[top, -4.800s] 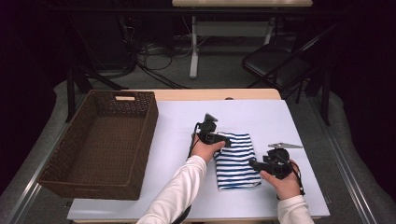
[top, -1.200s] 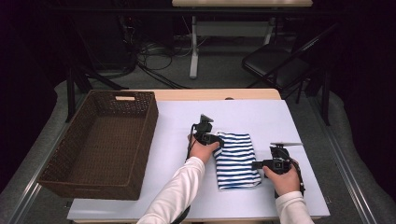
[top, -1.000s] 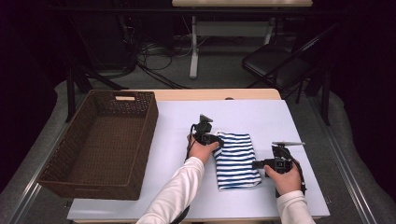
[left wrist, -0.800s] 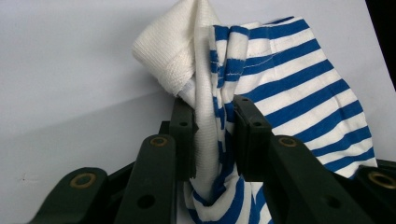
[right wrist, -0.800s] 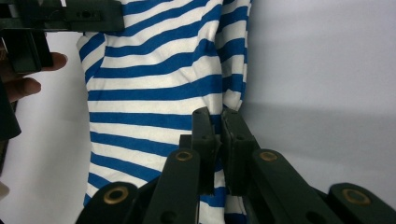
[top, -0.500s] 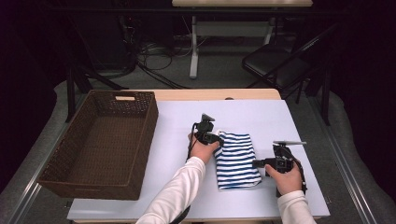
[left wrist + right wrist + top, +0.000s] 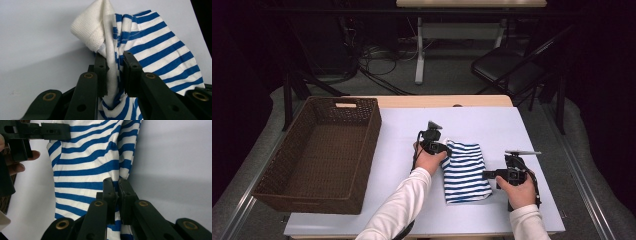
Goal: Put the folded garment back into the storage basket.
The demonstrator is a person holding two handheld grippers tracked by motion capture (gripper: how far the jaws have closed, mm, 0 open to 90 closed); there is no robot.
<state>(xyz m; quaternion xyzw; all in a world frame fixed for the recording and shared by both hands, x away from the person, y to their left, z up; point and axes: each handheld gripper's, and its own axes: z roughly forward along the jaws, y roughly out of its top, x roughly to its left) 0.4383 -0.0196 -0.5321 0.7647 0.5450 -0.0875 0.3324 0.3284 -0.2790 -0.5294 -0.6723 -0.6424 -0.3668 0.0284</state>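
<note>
Rightward has slid the right tongs [image 7: 490,174], both tongs pinching the striped cloth [image 7: 464,171], left tongs [image 7: 447,148] level.

My left claw [image 7: 115,72] pinches a bunched fold of the striped cloth [image 7: 160,47] between its two black jaws. A white ribbed edge [image 7: 92,27] rises above the jaws, and blue-and-white stripes spread off to the right across the pale surface [image 7: 37,37].
</note>
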